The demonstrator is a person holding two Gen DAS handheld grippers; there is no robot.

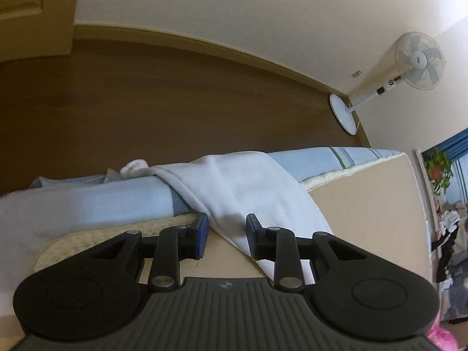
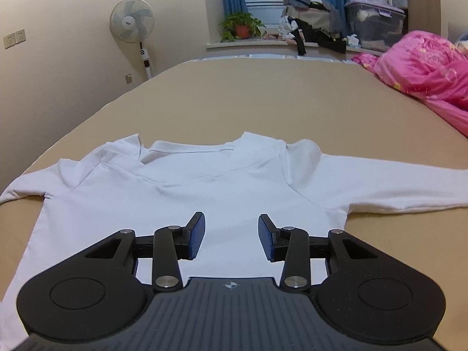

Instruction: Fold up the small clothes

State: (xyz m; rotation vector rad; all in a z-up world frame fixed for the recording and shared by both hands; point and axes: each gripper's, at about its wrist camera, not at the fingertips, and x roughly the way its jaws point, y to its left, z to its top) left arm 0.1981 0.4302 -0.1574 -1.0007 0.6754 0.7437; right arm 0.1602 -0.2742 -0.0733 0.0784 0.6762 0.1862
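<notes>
A white long-sleeved shirt (image 2: 204, 181) lies flat on the tan bed sheet (image 2: 263, 93), collar away from me and both sleeves spread sideways. My right gripper (image 2: 231, 234) hovers low over the shirt's body, open, with nothing between its blue pads. In the left wrist view one white sleeve (image 1: 239, 187) drapes over the bed's edge onto a light blue blanket (image 1: 87, 204). My left gripper (image 1: 226, 231) stands open just above that sleeve. The cloth lies under the gap and the pads do not press on it.
A pink quilt (image 2: 424, 67) is heaped at the bed's right side. A white standing fan (image 2: 131, 25) stands by the wall on the brown wood floor (image 1: 146, 102). A plant (image 2: 241, 26) and piled clothes (image 2: 313, 20) sit on the far sill.
</notes>
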